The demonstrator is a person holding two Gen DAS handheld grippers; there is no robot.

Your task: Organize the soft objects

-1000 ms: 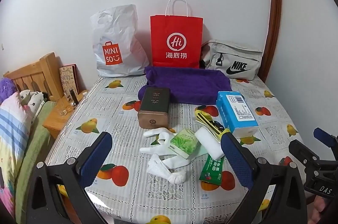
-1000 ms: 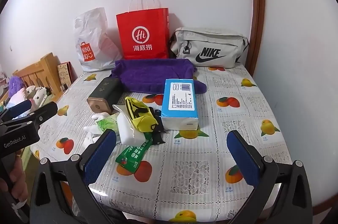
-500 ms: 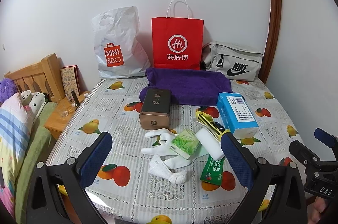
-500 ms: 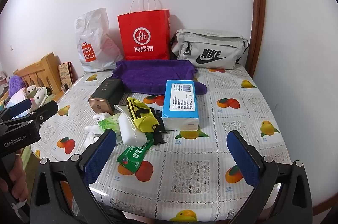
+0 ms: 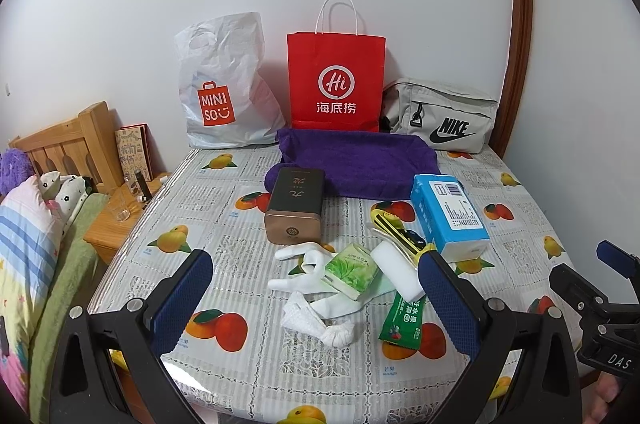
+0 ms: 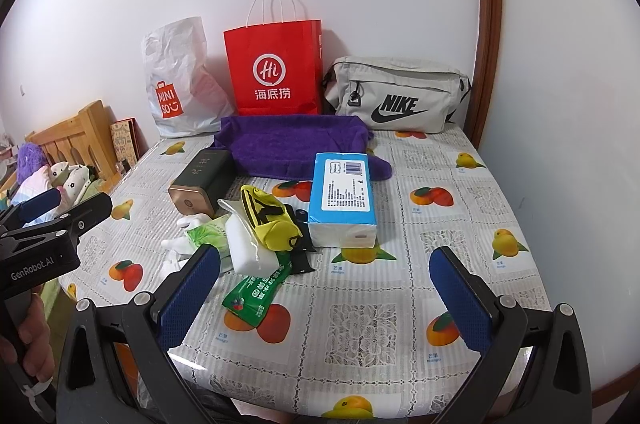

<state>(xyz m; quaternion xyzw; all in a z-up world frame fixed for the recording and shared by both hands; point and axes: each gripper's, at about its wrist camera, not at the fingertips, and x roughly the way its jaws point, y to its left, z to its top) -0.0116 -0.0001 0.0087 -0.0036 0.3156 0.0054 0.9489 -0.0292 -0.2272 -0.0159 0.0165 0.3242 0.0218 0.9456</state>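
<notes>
A heap of small things lies mid-table: white socks [image 5: 316,308], a green tissue pack [image 5: 352,270], a white foam block [image 5: 396,272], a yellow pouch [image 6: 268,220] and a green sachet [image 6: 256,294]. Behind them a purple towel [image 5: 356,159] lies folded, with a blue tissue pack [image 6: 344,199] to its right. My left gripper [image 5: 314,258] hovers open at the near edge, in front of the socks. Just as wide open and holding nothing, my right gripper [image 6: 325,252] hangs before the sachet and the blue pack.
A dark tin box [image 5: 296,203] stands left of the heap. A Miniso bag [image 5: 220,83], a red paper bag [image 5: 336,79] and a grey Nike bag [image 5: 440,119] line the back wall. To the left are a bed with plush toys [image 5: 60,191] and a wooden nightstand [image 5: 116,224].
Both views drift very slightly. Nothing on the table has moved, and both grippers stay open.
</notes>
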